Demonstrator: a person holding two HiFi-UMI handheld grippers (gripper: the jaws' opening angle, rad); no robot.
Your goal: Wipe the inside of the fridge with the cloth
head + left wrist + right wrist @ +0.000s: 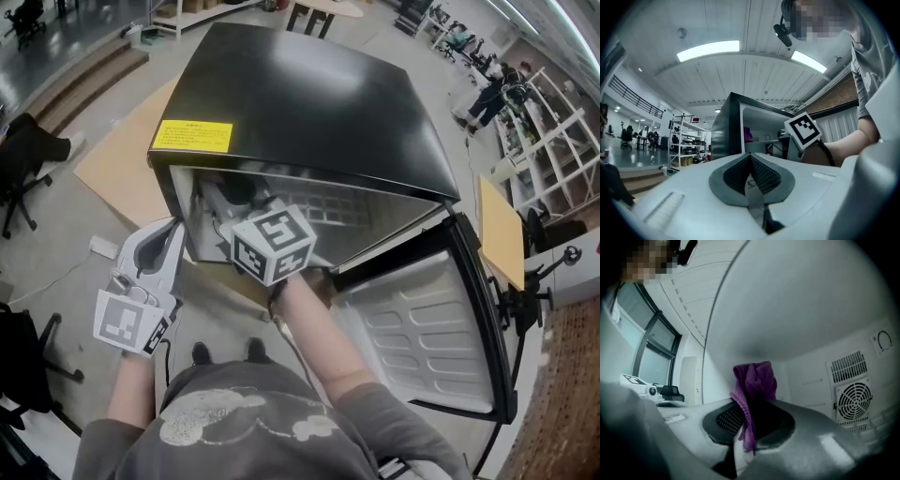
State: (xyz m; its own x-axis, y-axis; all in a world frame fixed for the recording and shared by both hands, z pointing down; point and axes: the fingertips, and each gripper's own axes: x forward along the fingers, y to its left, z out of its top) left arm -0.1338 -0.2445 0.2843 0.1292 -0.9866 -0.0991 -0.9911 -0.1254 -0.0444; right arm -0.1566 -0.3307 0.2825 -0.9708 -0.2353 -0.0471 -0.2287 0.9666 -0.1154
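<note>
A small black fridge (300,103) stands below me with its door (422,328) swung open to the right. My right gripper (267,239) reaches into the white interior (811,301), its jaws hidden past the marker cube in the head view. In the right gripper view it (747,420) is shut on a purple cloth (754,380), which stands up from the jaws close to the inner wall. My left gripper (161,246) hangs outside the fridge's front left corner, shut (751,176) with nothing in it. From the left gripper view the cloth (747,134) shows inside the fridge (729,126).
A round fan grille (853,399) sits on the fridge's back wall at the right. A cardboard sheet (122,159) lies on the floor under the fridge's left side. An office chair (23,159) stands at the left, shelving (553,141) at the right.
</note>
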